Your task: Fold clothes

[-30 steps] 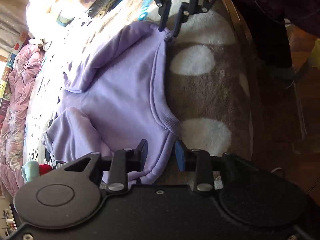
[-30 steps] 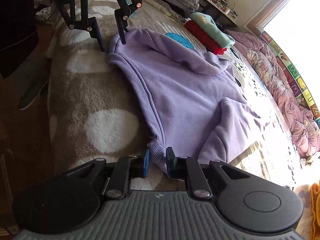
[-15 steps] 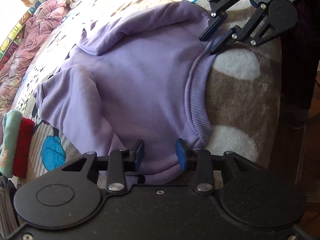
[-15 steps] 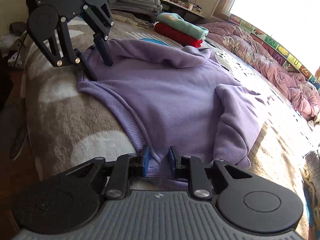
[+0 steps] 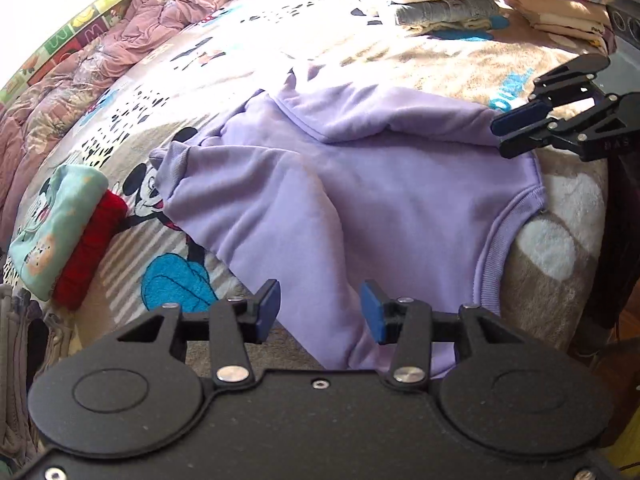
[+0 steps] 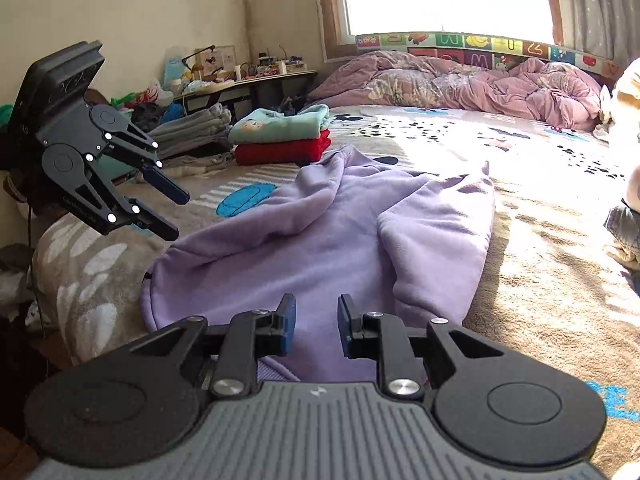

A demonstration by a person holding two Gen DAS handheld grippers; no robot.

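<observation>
Where the patterned blanket covers the bed, we record at nine o'clock a folded teal-and-red stack, and at centre a lilac sweatshirt lying spread and rumpled. At six o'clock we note the left gripper, fingers wide apart and holding nothing above the sweatshirt's edge. At three o'clock we note the right gripper, fingers parted a little and empty at the hem corner.

The alphabet mat along the window wall shows letters, an M and a U readable.
</observation>
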